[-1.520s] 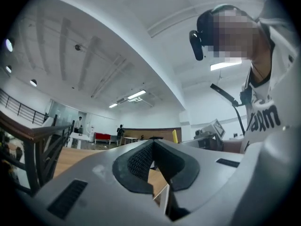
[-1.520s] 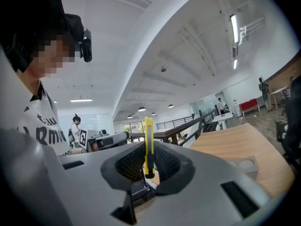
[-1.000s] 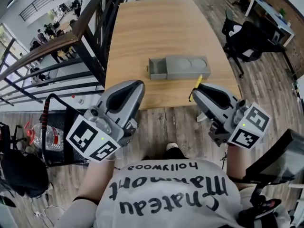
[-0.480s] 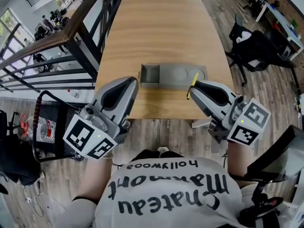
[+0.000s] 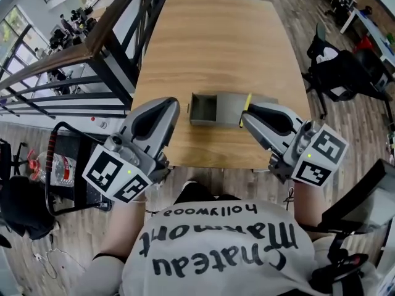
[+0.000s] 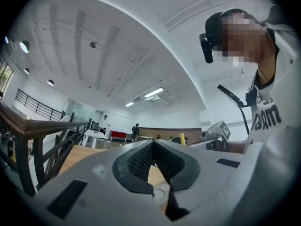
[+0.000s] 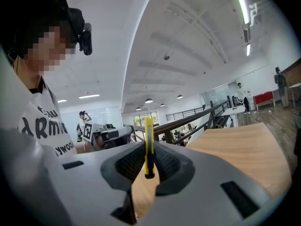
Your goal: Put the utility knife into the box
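Right tongs (image 5: pixel 245 112) have come nearer the box (image 5: pixel 225 107), pinching the utility knife (image 7: pixel 148 147) mid-body: light, stiff, probably slick, so it may pivot. Left tongs (image 5: pixel 168 108) closed, empty.

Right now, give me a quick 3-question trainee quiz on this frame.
1. True or false: the utility knife already lies in the box.
2. Which gripper holds the utility knife?
3. The box's drawer is: A open, B shut, C taken out.
Key: 1 false; 2 the right gripper; 3 A.
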`<action>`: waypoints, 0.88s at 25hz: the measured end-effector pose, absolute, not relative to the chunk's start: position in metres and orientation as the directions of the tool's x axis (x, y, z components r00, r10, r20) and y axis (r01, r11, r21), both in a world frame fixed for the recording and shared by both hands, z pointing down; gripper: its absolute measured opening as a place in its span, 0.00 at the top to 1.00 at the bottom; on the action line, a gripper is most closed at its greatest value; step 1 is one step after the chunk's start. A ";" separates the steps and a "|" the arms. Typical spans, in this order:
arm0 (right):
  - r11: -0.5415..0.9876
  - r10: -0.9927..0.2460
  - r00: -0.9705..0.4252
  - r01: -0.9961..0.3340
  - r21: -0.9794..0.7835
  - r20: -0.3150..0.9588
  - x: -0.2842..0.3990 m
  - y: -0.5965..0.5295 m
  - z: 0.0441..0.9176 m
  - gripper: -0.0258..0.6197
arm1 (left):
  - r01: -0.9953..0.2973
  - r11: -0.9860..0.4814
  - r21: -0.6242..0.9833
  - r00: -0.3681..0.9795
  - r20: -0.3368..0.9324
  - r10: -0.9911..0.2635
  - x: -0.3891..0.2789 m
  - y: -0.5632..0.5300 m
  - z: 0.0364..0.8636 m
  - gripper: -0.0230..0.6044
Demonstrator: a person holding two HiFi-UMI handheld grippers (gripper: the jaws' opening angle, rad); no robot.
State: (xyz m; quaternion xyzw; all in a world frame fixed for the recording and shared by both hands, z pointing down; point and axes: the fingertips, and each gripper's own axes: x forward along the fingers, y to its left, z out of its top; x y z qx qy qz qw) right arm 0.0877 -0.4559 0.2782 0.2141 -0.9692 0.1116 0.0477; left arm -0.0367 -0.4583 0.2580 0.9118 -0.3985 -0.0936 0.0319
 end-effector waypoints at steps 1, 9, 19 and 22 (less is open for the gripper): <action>0.881 -0.409 -0.902 -0.430 -0.197 0.141 0.082 -0.463 0.278 0.87 | -0.717 -0.684 0.131 0.670 -0.141 -0.729 -0.042 -0.465 0.258 0.95; 0.857 -0.468 -0.879 -0.476 -0.200 0.088 0.049 -0.505 0.269 0.87 | -0.696 -0.708 0.121 0.694 -0.141 -0.706 -0.086 -0.504 0.245 0.95; 0.815 -0.508 -0.850 -0.527 -0.243 0.140 0.038 -0.539 0.303 0.87 | -0.649 -0.739 0.180 0.728 -0.135 -0.672 -0.097 -0.555 0.269 0.96; 0.806 -0.499 -0.850 -0.527 -0.271 0.168 0.037 -0.549 0.319 0.87 | -0.631 -0.756 0.175 0.749 -0.116 -0.652 -0.088 -0.556 0.277 0.95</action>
